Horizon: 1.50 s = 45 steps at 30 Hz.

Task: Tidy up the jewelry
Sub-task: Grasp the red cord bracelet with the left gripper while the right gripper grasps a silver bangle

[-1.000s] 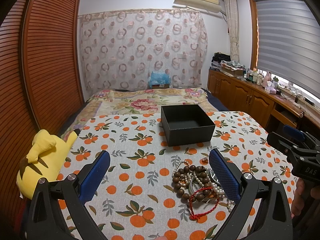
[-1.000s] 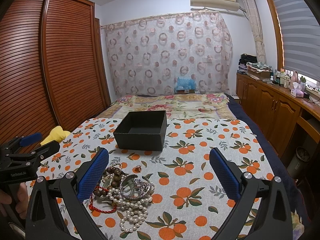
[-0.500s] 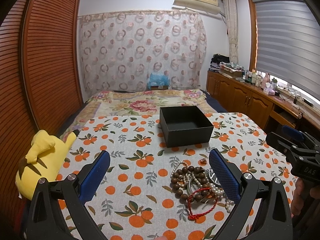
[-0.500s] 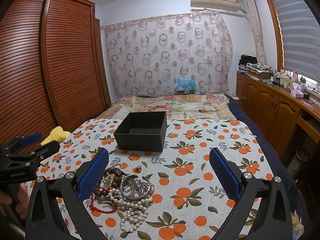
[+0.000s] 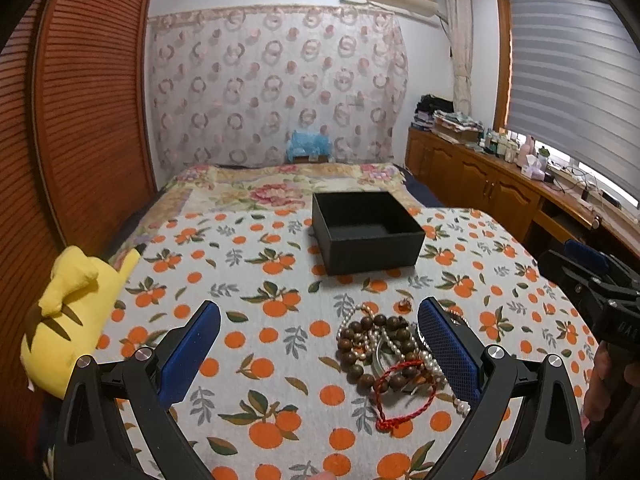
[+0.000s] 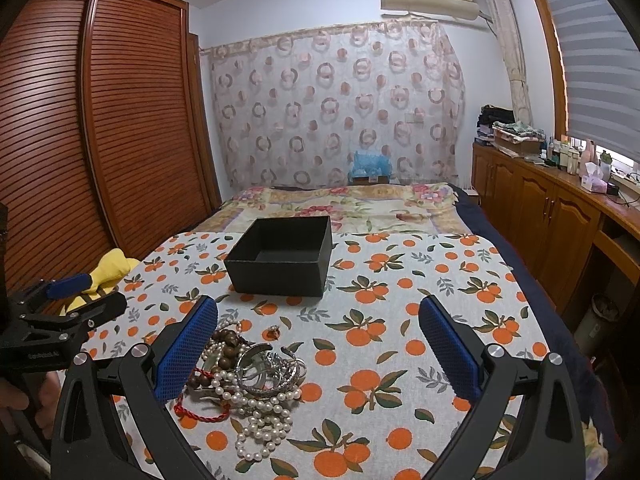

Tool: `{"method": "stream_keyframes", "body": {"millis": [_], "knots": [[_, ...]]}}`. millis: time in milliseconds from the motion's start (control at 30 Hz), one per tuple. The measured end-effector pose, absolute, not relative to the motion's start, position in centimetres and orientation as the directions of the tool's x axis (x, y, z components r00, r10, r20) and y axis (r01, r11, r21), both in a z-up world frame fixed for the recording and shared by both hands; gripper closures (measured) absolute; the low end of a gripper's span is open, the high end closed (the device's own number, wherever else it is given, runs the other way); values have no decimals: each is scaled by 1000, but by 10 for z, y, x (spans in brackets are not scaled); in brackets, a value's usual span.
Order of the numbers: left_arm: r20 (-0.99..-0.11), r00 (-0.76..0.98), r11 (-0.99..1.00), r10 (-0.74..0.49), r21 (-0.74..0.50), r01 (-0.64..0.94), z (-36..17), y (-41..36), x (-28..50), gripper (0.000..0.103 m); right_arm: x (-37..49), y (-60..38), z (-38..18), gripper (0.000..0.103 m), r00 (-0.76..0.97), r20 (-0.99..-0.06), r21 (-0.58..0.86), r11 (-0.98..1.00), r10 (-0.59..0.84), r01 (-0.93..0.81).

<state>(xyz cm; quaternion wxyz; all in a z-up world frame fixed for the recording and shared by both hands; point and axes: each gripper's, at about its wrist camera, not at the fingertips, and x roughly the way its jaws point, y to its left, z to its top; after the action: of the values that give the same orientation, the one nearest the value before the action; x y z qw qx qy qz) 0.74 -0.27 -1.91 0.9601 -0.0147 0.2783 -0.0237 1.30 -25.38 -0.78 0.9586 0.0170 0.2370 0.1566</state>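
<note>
The jewelry (image 6: pixel 248 376) lay heaped on the orange-print cloth (image 6: pixel 400 320) over the bed, near the open black box (image 6: pixel 280 256) but apart from it. A small ring (image 6: pixel 274 331) sat alone between heap and box.

Both tools hung above the cloth with nothing held: the left hand-held gripper (image 5: pixel 320 356) had its jaws spread wide, the heap just inside its right finger; the right hand-held gripper (image 6: pixel 318 354) was equally wide, the heap beside its left finger.

The pile looked light but tangled. The pearl strand (image 6: pixel 260 420) and red cord (image 6: pixel 200 412) were limp and would likely drag neighbours along; the wooden beads (image 5: pixel 360 356) were smooth and might roll. The silver bangles (image 6: pixel 268 368) seemed stiff and offered the firmest hold, pinched across the rim. The pearls' outlying loop was probably the cleanest place to start.
</note>
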Motion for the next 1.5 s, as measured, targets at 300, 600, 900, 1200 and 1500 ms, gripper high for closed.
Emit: {"method": "stream_keyframes", "body": {"millis": [300,600,900,1200,1500], "knots": [[-623,776,995,-96,-36,94,-49,-6,21,7,18,-258,-27,2,821,-487,85,951,299,-296],[-691,697,979,-192,-82,188,-70,-13,27,10,21,-260,-42,3,791,-515,72,937,329,-342],[-743,604,949,-287,-133,287,-85,-29,25,50,28,-255,-57,22,739,-572,82,922,355,-379],[-765,570,944,-301,-151,295,-96,-33,29,78,31,-250,-64,24,715,-594,80,912,368,-403],[-729,605,941,-319,-167,295,-86,-28,22,101,43,-242,-76,53,667,-652,55,899,362,-434]]}}
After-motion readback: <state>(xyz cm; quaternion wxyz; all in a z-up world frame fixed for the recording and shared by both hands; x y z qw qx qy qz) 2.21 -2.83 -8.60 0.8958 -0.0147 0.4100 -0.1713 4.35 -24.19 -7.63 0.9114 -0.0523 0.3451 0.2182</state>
